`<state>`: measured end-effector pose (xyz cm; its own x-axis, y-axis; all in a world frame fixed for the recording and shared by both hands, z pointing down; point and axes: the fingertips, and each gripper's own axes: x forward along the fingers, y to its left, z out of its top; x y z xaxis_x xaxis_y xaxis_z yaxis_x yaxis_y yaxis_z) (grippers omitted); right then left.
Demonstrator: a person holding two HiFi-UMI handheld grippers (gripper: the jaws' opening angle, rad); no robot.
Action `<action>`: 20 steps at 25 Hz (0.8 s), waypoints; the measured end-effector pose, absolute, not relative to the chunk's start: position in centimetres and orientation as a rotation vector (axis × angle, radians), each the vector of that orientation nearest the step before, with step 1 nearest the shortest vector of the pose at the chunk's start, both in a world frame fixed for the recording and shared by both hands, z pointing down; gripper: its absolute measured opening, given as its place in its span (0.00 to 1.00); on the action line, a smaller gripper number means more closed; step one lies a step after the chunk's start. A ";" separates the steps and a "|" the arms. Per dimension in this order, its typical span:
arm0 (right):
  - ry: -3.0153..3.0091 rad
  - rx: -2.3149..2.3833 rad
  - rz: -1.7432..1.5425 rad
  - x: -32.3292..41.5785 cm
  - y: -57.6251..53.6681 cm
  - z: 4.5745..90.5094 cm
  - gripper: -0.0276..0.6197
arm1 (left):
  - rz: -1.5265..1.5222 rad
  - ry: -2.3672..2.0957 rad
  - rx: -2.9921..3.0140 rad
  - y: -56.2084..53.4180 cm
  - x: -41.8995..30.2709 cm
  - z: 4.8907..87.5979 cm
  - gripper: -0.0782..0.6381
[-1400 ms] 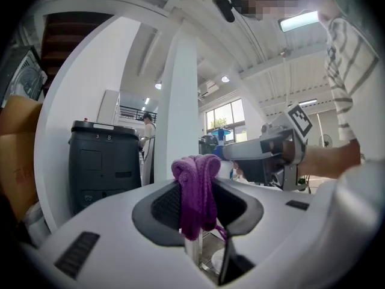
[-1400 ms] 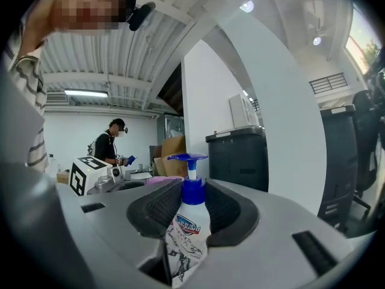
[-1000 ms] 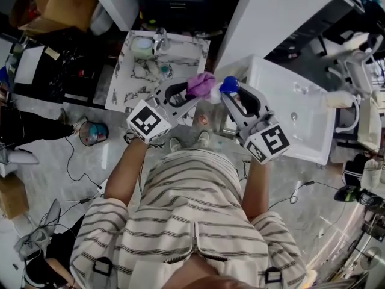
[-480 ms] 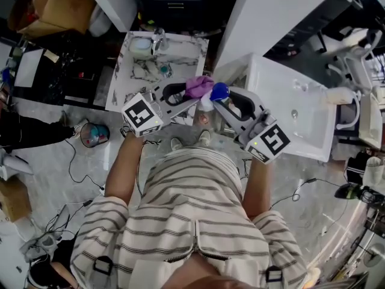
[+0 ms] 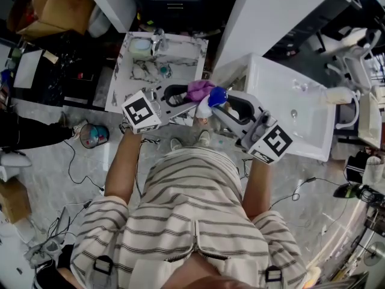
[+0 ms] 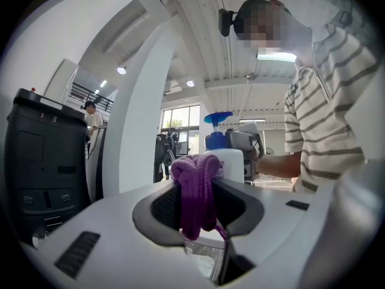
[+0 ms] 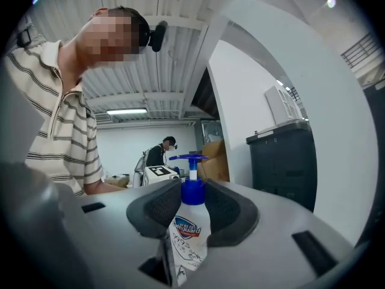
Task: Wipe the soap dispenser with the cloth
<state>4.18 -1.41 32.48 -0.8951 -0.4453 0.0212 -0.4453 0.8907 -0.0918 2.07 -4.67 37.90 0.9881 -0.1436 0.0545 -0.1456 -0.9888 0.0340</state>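
In the head view, before the chest, the left gripper (image 5: pixel 187 97) pinches the cloth (image 5: pixel 200 90) just beside the dispenser (image 5: pixel 206 106), which the right gripper (image 5: pixel 220 106) holds. In the left gripper view, the dispenser stands upright straight ahead, just beyond the cloth; whether they touch is unclear. In the right gripper view, the jaws clamp the dispenser's body.

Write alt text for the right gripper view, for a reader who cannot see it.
The right gripper has its jaws closed on a white soap dispenser with a blue pump. A person in a striped shirt is at the left, a dark cabinet at the right.
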 end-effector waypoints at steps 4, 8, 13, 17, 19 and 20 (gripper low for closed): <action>3.047 -0.687 -0.151 4.0 -1.1 32.3 0.25 | 0.082 -0.179 3.088 -4.5 2.2 38.3 0.28; 3.030 -0.669 -0.158 4.0 -1.1 32.2 0.25 | 0.103 -0.152 3.070 -4.4 2.3 39.2 0.28; 3.011 -0.653 -0.177 3.9 -0.9 31.5 0.25 | 0.124 -0.130 3.042 -3.9 2.2 40.0 0.28; 3.004 -0.662 -0.184 3.8 -0.7 31.6 0.25 | 0.141 -0.125 3.028 -3.5 1.8 40.5 0.28; 3.003 -0.664 -0.185 3.8 -0.7 31.6 0.25 | 0.143 -0.130 3.024 -3.3 1.7 40.5 0.28; 3.002 -0.666 -0.185 3.8 -0.6 31.5 0.25 | 0.142 -0.133 3.021 -3.3 1.6 40.6 0.28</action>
<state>3.79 -0.63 31.55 -0.9047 -0.4247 -0.0335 -0.4173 0.8994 -0.1301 1.64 -3.26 40.57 0.9917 -0.0822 0.0986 -0.0930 -0.9896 0.1098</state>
